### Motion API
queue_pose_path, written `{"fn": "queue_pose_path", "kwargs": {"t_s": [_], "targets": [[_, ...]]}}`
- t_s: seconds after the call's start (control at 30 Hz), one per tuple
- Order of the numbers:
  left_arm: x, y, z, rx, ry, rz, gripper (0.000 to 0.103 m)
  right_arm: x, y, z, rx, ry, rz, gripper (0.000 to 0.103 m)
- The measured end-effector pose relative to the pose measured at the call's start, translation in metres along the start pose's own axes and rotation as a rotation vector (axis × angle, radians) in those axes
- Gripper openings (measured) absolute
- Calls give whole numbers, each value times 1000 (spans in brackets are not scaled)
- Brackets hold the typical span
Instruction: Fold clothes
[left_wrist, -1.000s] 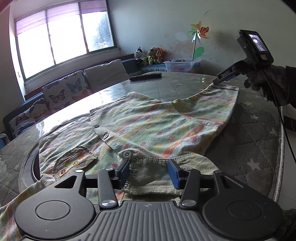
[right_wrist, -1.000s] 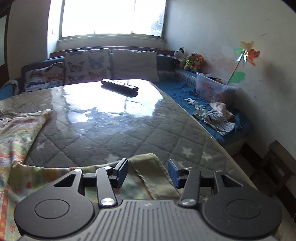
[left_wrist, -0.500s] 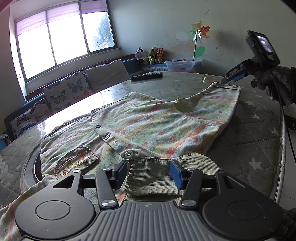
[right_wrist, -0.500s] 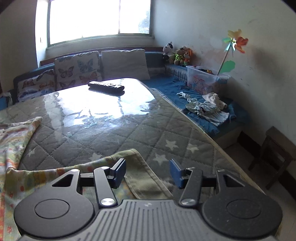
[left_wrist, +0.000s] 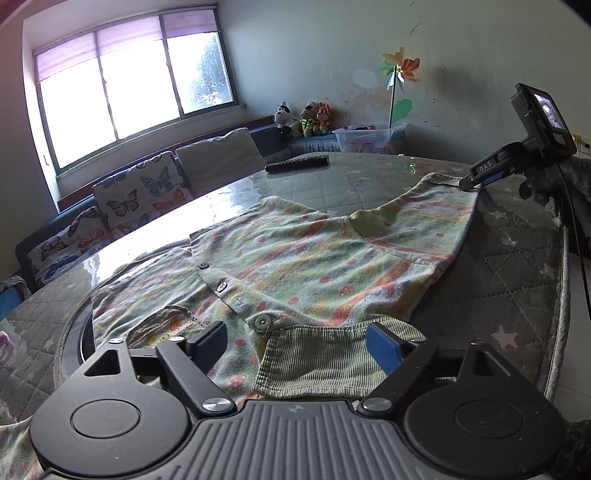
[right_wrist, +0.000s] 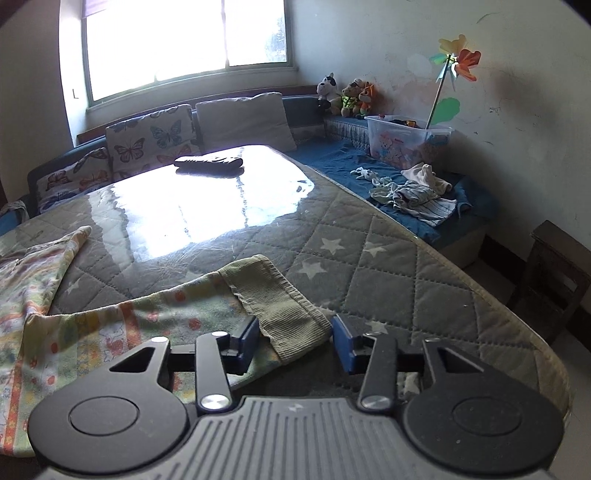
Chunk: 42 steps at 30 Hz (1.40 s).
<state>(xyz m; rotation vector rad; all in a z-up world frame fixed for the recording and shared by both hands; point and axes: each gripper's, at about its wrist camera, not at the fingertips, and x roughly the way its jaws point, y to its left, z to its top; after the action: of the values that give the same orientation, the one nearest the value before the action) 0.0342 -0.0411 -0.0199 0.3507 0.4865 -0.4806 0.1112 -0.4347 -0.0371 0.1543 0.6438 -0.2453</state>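
Note:
A pale green patterned child's shirt (left_wrist: 325, 254) with buttons and corduroy cuffs lies spread on the quilted table. My left gripper (left_wrist: 295, 341) is open, its fingers either side of a corduroy cuff (left_wrist: 317, 363) at the near edge. My right gripper (right_wrist: 293, 339) is open around the other corduroy cuff (right_wrist: 280, 306), at the end of a sleeve (right_wrist: 122, 325). In the left wrist view the right gripper (left_wrist: 476, 177) sits at the shirt's far right corner.
A black remote (right_wrist: 208, 162) lies on the table's glossy far part (right_wrist: 207, 210). A sofa with butterfly cushions (right_wrist: 151, 142) runs behind. A blue bench holds loose clothes (right_wrist: 413, 194) and a toy box (right_wrist: 406, 142). A dark stool (right_wrist: 554, 273) stands right of the table edge (right_wrist: 509, 314).
Both grippers have opened wider and drawn back a little from the shirt. The right gripper has shifted right along the sleeve end.

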Motion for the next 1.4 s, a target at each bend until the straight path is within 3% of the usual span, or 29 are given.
{"fn": "queue_pose_path", "kwargs": {"t_s": [0.17,0.57,0.77,1.1,1.4], "targets": [[-2,0,5,-7,-8,28,93,-6,1,0,12,-17,27,8],[13,-12,6,46,21,32,93,-28,12,25,-20,-99,57,7],[13,-13,3,49,24,28,93,-60,34,52,-52,-185,136,7],[-20,22,-5,-54,-17,136,93,-117,141,73,-266,-292,393,7],[-49,63,-26,-171,-26,258,93,-133,256,43,-491,-246,628,7]]}}
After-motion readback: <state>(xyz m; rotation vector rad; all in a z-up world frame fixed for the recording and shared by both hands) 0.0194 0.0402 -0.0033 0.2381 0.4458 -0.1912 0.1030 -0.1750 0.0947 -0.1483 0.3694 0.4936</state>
